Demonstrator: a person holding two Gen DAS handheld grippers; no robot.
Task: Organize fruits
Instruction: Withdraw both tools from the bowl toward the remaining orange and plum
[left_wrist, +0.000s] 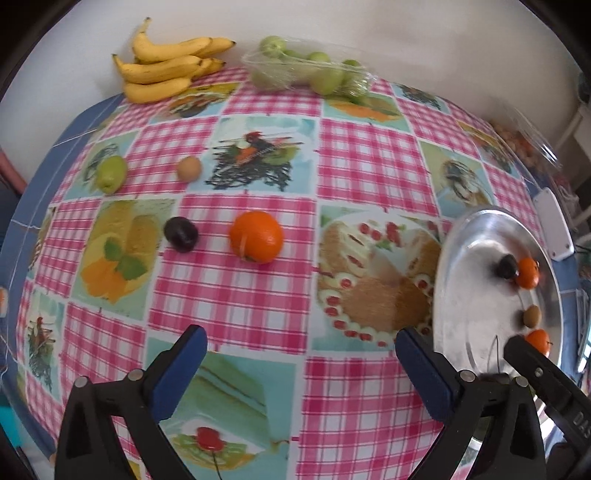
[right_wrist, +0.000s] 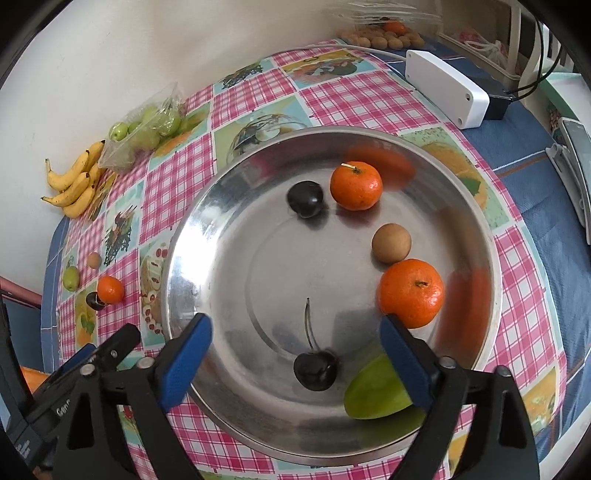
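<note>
In the left wrist view an orange (left_wrist: 256, 236), a dark plum (left_wrist: 180, 234), a brown kiwi-like fruit (left_wrist: 189, 168) and a green fruit (left_wrist: 111, 173) lie loose on the checked tablecloth. My left gripper (left_wrist: 301, 360) is open and empty, short of the orange. The steel plate (right_wrist: 207, 206) holds two oranges (right_wrist: 355, 185) (right_wrist: 412, 292), a dark plum (right_wrist: 305, 198), a brown fruit (right_wrist: 391, 243), a stemmed cherry (right_wrist: 316, 369) and a green fruit (right_wrist: 373, 391). My right gripper (right_wrist: 295, 349) is open and empty over the plate, just above the cherry.
Bananas (left_wrist: 166, 68) and a bag of green fruits (left_wrist: 306, 70) lie at the table's far edge by the wall. A white box (right_wrist: 447, 86) with a black adapter and a tray of small fruits (right_wrist: 384, 35) sit beyond the plate.
</note>
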